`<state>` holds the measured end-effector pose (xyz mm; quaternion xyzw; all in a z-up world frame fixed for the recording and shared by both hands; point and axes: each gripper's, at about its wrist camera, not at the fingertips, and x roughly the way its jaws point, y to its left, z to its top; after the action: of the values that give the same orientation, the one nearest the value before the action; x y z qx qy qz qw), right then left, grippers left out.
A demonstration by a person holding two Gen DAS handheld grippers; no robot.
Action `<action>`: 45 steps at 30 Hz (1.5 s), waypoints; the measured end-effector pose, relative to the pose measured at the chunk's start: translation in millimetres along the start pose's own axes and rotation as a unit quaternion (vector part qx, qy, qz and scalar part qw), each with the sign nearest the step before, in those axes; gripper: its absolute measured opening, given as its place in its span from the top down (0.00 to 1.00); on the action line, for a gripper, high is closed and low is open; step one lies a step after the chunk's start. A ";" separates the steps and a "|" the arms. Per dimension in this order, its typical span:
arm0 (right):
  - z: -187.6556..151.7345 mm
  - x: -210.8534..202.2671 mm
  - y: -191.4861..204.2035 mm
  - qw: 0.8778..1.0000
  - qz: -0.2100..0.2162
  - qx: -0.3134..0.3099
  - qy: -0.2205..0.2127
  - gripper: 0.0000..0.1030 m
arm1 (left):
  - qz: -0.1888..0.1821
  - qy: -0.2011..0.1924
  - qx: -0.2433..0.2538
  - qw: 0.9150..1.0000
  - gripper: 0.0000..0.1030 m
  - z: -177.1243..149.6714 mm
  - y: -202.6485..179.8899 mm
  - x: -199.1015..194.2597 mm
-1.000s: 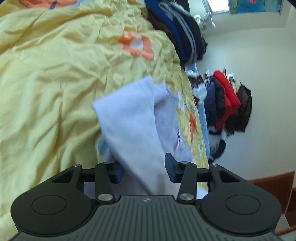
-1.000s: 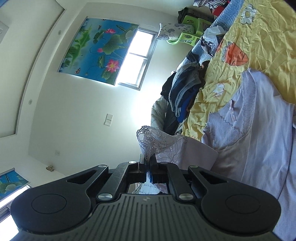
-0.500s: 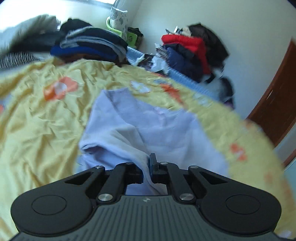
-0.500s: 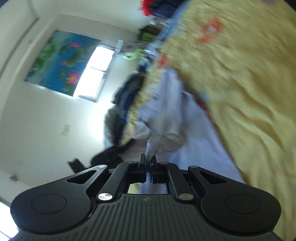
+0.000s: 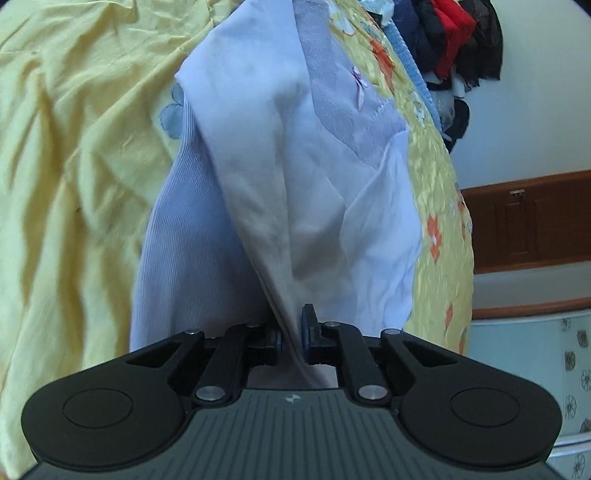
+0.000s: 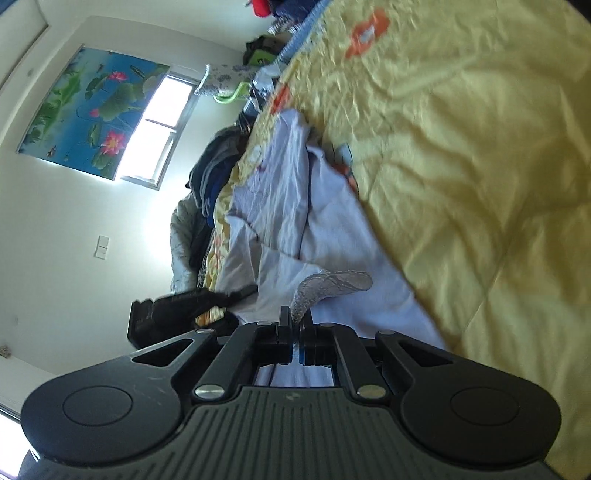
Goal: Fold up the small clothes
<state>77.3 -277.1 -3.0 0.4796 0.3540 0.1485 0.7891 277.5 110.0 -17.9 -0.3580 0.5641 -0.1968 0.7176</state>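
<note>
Left gripper: I have its jaws clenched on a pulled-up fold of the pale lilac cotton garment with a lace yoke, cloth running taut from the fingertips toward upper centre of the left wrist frame. Right gripper: jaws pinched on a lace-trimmed edge of the same garment, lace standing just above the fingertips at centre frame. Garment body lies rumpled on the yellow quilted bedspread with orange flowers, which fills the right half of the right wrist frame. Left gripper's black body shows at centre left. Lotus painting and window upper left. Piled dark clothes in the left wrist frame's upper right, brown wooden door at right.
</note>
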 end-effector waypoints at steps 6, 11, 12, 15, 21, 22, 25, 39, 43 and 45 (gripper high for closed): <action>7.8 -9.9 0.8 1.000 -0.007 -0.009 -0.008 0.92 | 0.035 -0.009 0.137 0.990 0.90 -21.2 -31.9 -32.5; -5.8 0.8 -19.6 0.999 -0.051 0.008 0.010 0.92 | 0.065 -0.020 0.247 0.967 0.89 -38.6 -69.8 -49.3; -6.9 2.4 -21.5 0.998 -0.056 0.009 0.013 0.92 | 0.069 -0.033 0.253 0.965 0.89 -39.1 -76.5 -49.8; -11.7 5.8 -22.3 0.998 -0.061 0.013 0.024 0.92 | 0.071 -0.055 0.251 0.964 0.89 -28.7 -87.7 -35.4; -32.0 6.6 -23.0 0.996 -0.063 0.032 0.053 0.92 | 0.145 -0.013 0.262 0.954 0.89 -20.1 -89.1 22.5; -37.5 8.1 -25.0 0.995 -0.067 0.033 0.062 0.92 | 0.144 -0.015 0.264 0.954 0.89 -20.6 -85.7 26.2; -45.8 6.4 -32.0 0.996 -0.058 0.044 0.052 0.83 | 0.129 -0.026 0.250 0.959 0.89 -19.2 -80.6 23.1; 2.9 -61.7 -26.4 0.997 -0.027 0.028 -0.061 0.61 | 0.108 -0.022 0.343 0.933 0.89 -103.7 -108.9 18.3; 22.4 -9.9 -9.7 0.998 0.054 0.026 0.033 0.44 | 0.154 -0.023 0.392 0.907 0.89 -134.2 -117.4 46.6; 25.1 20.8 -10.0 0.992 0.070 0.045 0.090 0.43 | 0.160 -0.036 0.400 0.902 0.89 -140.4 -117.8 48.3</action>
<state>108.5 -286.4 -13.0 0.5225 0.3954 0.2299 0.7195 172.1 -42.7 21.4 0.0473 0.4607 -0.2758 0.8423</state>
